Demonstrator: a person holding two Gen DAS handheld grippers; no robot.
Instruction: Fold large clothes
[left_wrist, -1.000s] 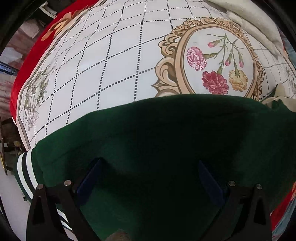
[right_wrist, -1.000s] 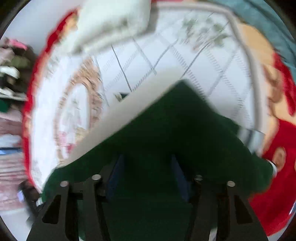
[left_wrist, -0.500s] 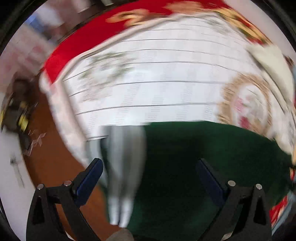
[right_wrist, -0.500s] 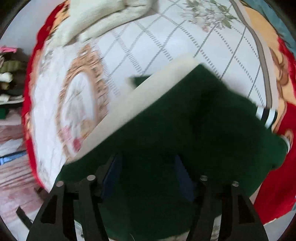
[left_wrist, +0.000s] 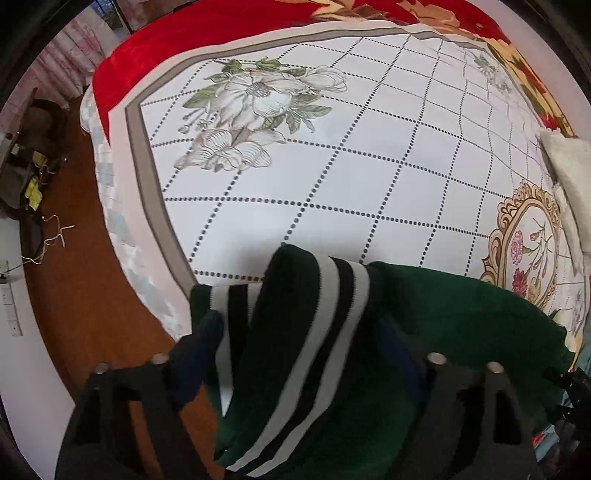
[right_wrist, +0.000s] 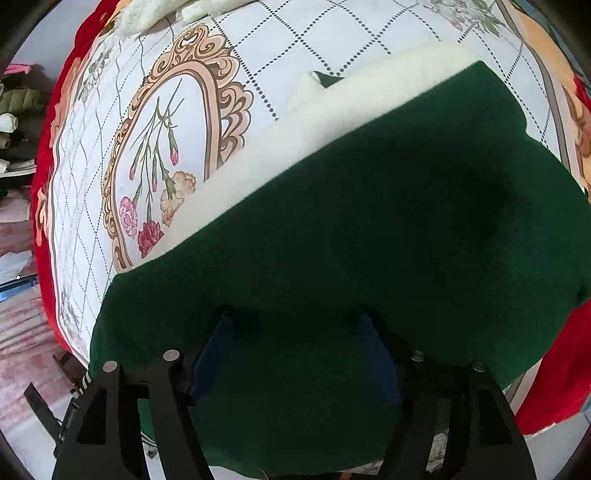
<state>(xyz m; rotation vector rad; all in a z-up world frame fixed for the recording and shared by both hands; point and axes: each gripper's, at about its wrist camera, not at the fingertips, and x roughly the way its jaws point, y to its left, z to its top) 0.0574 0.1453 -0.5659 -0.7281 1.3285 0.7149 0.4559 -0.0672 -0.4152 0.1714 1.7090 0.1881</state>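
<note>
A dark green sweater lies at the near edge of a bed covered by a white blanket with a dotted grid, pale flower prints and a gold oval frame of carnations; red cloth borders the blanket on the far side. In the left wrist view the left gripper has its two blue-padded fingers spread wide, and the sweater's striped cuff, green with white and black bands, stands up in a fold between them; the cloth passes through the gap, but whether the pads actually press it cannot be told. To the left of the bed a brown wooden floor shows, with a white cord on it. A cream garment lies on the blanket at the right edge of that view. In the right wrist view the right gripper also has its fingers set well apart, with the green body of the sweater draped over and between them, covering the tips, so any grip on the cloth cannot be made out. Beyond the green cloth a cream panel of the sweater lies on the blanket, just beside the carnation frame, and the same cream garment sits at the far edge
</note>
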